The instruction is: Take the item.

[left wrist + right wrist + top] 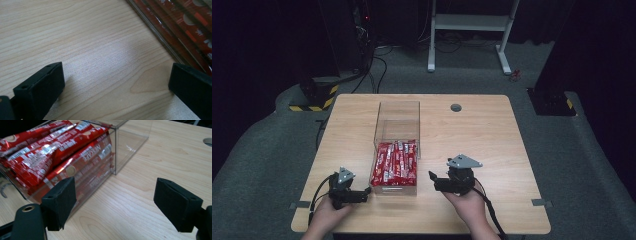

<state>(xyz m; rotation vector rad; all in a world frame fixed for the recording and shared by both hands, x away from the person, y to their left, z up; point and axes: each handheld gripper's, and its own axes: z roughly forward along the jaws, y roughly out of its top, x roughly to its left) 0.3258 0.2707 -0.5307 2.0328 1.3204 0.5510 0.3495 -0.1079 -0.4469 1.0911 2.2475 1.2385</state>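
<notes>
Counter: I am at a light wooden counter (492, 135) with a round cable hole (455, 107) near its far edge.
Clear box: a long transparent box (398, 117) stands in the middle of the counter, running away from me; its far half holds nothing.
Red packets: the near half of the box is packed with red stick packets (395, 162) printed in white and silver, lying lengthwise in a heap.
My left hand-held gripper (362, 195): it is low over the counter just left of the box's near corner, pointing toward it. In the left gripper view its jaws are spread wide with bare wood between them, gripping nothing; the right jaw is close beside the box wall (160, 35).
My right hand-held gripper (432, 176): it sits just right of the box's near end, pointing left toward it, the grey plate on top. In the right gripper view the jaws are wide apart and hold nothing; the left jaw lies in front of the box wall (100, 172), the right one over bare counter.
My hands: my left hand (329, 212) and my right hand (467, 202) hold the grippers from the near edge.
</notes>
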